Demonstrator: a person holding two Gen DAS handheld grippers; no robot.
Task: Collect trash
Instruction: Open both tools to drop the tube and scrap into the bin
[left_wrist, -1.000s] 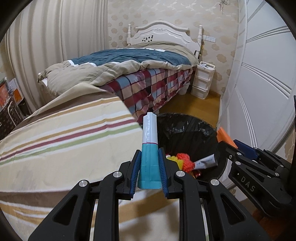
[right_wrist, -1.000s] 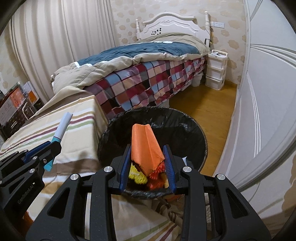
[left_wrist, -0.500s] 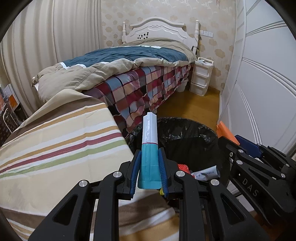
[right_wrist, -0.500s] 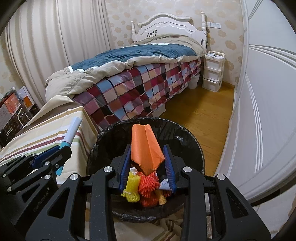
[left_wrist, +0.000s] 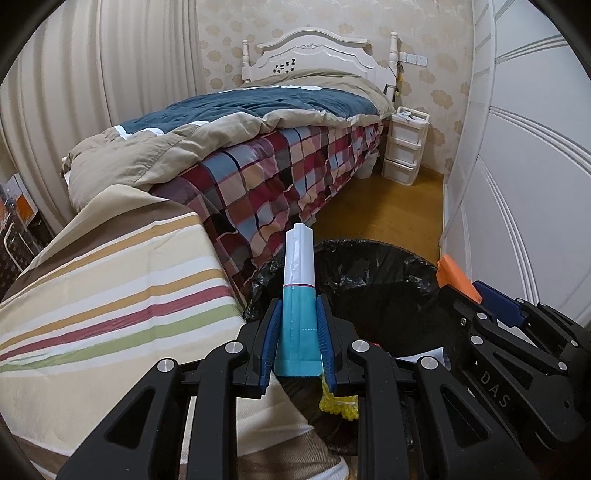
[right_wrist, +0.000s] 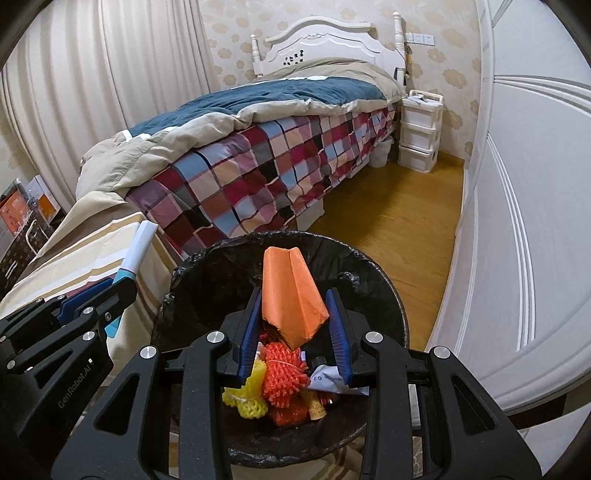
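A: Where's the trash rn?

B: Two pieces, both in grip. Left gripper (left_wrist: 298, 341) pinches a teal and white pack (left_wrist: 299, 295), blue pads tight on its teal lower half, white end sticking up. It sits above the near left rim of the bin (left_wrist: 373, 273), right by the edge of the striped cloth (left_wrist: 110, 295).

A: And the other?

B: Right gripper (right_wrist: 293, 328) is clamped on a folded orange carton (right_wrist: 291, 291), fingers pressed vs. both its sides, held directly over the bin's opening (seen in the right wrist view, it hangs above the stuff already inside).

A: What's in there?

B: Black liner, w/ a red mesh net (right_wrist: 284, 373), a yellow mesh net (right_wrist: 247, 391) just beside it, and a crumpled white wrapper (right_wrist: 328, 380) to the right. Nets touch each other.

A: Grippers close together?

B: Near, not touching. Left one shows at the left edge of the right view, pack tilted up.

A: Surroundings?

B: Bed (right_wrist: 258, 155) w/ plaid quilt behind the bin, white drawer unit (right_wrist: 421, 133) at its far end, wood floor (right_wrist: 399, 229), white wardrobe door (right_wrist: 517, 221) on the right.
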